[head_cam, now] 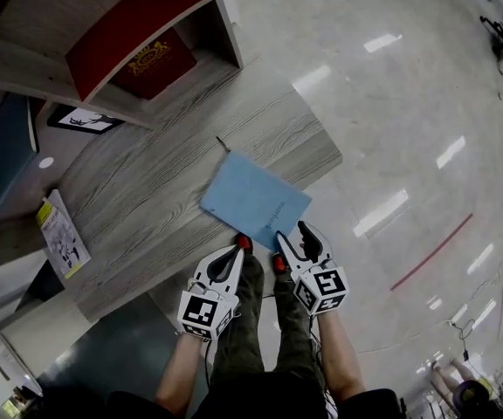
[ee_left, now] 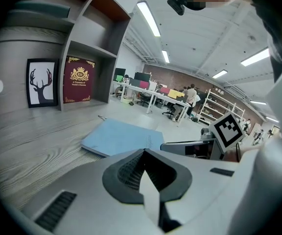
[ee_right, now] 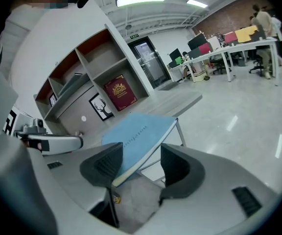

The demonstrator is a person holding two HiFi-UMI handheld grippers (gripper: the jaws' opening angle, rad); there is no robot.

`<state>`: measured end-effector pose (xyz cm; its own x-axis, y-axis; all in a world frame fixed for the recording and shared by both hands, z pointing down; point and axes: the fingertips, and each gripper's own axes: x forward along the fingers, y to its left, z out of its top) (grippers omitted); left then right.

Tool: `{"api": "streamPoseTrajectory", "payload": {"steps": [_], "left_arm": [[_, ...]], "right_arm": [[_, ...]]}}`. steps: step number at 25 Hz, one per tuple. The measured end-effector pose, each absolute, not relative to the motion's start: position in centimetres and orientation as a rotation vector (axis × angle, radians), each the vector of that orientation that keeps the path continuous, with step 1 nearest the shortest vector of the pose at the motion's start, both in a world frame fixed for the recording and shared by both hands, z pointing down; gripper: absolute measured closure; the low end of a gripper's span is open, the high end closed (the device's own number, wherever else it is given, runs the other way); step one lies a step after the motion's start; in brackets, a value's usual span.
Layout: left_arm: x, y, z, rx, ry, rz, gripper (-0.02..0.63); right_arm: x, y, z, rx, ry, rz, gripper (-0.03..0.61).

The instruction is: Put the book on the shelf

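Note:
A thin light-blue book (head_cam: 253,197) lies flat on the wooden table (head_cam: 134,195), its near corner jutting over the table's front edge. My right gripper (head_cam: 291,244) stands open at that corner. In the right gripper view the book (ee_right: 138,136) passes between the two dark pads of the right gripper (ee_right: 141,163), close to the left pad, with a gap on the right side. My left gripper (head_cam: 243,244) is shut and empty just left of it, at the book's near edge; in its own view the left gripper (ee_left: 143,153) points at the book (ee_left: 121,137). The shelf (head_cam: 103,24) rises at the table's far side.
A dark red book (head_cam: 151,59) stands in a shelf compartment beside a framed deer picture (head_cam: 84,120). A magazine (head_cam: 62,234) lies at the table's left end. Shiny floor (head_cam: 391,103) spreads to the right; office desks with people (ee_left: 180,99) stand far off.

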<state>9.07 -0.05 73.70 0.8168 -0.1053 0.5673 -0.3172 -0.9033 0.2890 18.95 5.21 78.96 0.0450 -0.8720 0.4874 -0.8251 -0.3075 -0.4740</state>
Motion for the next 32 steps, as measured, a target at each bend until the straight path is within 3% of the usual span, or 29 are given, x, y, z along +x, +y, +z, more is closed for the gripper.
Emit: {"api": "streamPoseTrajectory", "payload": {"steps": [23,28,32], "left_arm": [[8.5,-1.8,75.5,2.609,-0.324,0.837,0.611],[8.2,-2.2,74.9,2.617,-0.354,0.82,0.611],[7.7,-2.5,74.2,2.63,-0.385,0.803,0.611]], "right_arm": [[18.5,2.8,80.8,-2.038,1.83,-1.184,0.296],[18.6,2.9,80.7,-2.072,1.829,-1.173,0.31],[18.6,2.9,79.8,-2.122,1.86,-1.144,0.365]]}}
